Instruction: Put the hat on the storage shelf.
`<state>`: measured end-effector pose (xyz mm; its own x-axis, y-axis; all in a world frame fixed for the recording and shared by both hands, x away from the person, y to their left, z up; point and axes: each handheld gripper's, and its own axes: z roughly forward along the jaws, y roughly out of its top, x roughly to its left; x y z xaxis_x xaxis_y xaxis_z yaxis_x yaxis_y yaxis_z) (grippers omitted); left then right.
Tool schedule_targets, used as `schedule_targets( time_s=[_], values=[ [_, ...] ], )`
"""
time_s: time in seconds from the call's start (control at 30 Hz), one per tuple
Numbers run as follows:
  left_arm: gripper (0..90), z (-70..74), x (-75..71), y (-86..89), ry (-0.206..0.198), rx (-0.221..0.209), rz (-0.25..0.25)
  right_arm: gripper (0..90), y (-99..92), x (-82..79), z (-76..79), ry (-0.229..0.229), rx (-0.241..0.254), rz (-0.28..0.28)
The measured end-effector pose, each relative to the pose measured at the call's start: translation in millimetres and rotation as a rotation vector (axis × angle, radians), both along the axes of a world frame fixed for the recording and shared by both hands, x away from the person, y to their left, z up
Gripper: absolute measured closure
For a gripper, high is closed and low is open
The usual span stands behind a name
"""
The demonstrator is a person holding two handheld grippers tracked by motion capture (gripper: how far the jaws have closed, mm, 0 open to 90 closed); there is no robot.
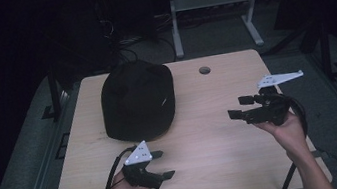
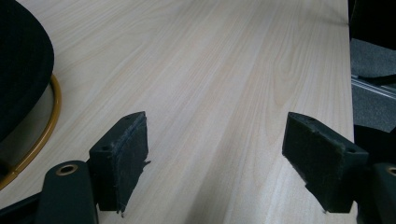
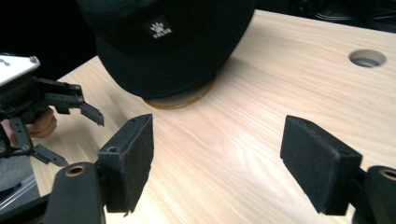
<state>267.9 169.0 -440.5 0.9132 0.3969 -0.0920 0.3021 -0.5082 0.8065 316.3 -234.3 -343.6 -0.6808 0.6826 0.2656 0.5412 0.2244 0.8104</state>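
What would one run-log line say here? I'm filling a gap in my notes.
left gripper: open, empty | right gripper: open, empty, facing hat | hat: on table, untouched, yellow ring beneath

A pale wood-grain bench (image 1: 213, 138) carries a round cable hole (image 1: 205, 70) near its far edge, toward one o'clock from the middle. Beyond it, at twelve o'clock, a grey metal desk frame (image 1: 175, 27) stands on the dark floor (image 1: 218, 36), with tangled cables (image 1: 118, 41) at eleven o'clock.

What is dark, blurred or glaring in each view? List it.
High view: surroundings nearly black, lit table, black hat showing little detail. Left gripper view: sharp wood grain, hat's edge featureless. Right gripper view: bright glare on the wood, hat slightly soft, its white logo hard to read.
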Motion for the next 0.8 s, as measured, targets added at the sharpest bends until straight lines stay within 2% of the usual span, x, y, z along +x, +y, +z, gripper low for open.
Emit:
schedule_targets(
  time_s=[0.37,0.8],
  values=[
    [21.6,-2.4,-0.7,-2.3,0.002,0.013,-0.002,25.9,-20.3,-16.2,-12.4,-0.009,-0.001,-0.036],
    [21.4,-3.9,-0.3,-2.3,0.000,0.027,-0.002,25.9,-40.9,-39.6,-46.9,0.007,-0.009,-0.059]
  ],
)
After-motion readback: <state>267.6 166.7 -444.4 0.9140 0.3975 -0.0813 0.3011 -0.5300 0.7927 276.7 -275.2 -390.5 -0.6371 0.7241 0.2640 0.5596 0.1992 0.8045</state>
